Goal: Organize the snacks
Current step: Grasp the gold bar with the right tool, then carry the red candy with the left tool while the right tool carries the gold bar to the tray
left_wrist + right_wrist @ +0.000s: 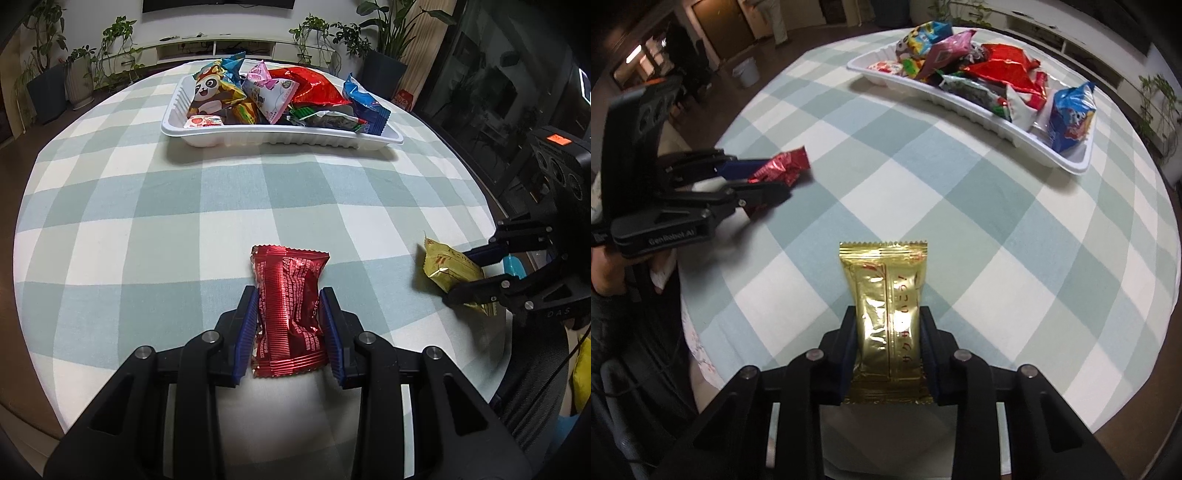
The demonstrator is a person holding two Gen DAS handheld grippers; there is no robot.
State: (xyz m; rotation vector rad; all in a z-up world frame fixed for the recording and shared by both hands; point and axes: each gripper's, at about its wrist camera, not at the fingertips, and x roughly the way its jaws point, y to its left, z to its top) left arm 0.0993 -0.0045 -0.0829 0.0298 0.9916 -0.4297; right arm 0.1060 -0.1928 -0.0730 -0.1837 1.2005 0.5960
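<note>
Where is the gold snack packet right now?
The gold snack packet is clamped in the right gripper, above the checked tablecloth, short of the white tray.

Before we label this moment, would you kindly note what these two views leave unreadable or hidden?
- Red packet: print too small and creased; the left tongs cover its sides, left wrist view.
- Gold packet: glare washes its lettering; the right tongs hide its edges, right wrist view.
- White tray: lower snacks buried under others.

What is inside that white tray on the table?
The white tray holds a heap of snack packets, including a panda packet and a blue packet. Whatever lies beneath the heap is covered.
</note>
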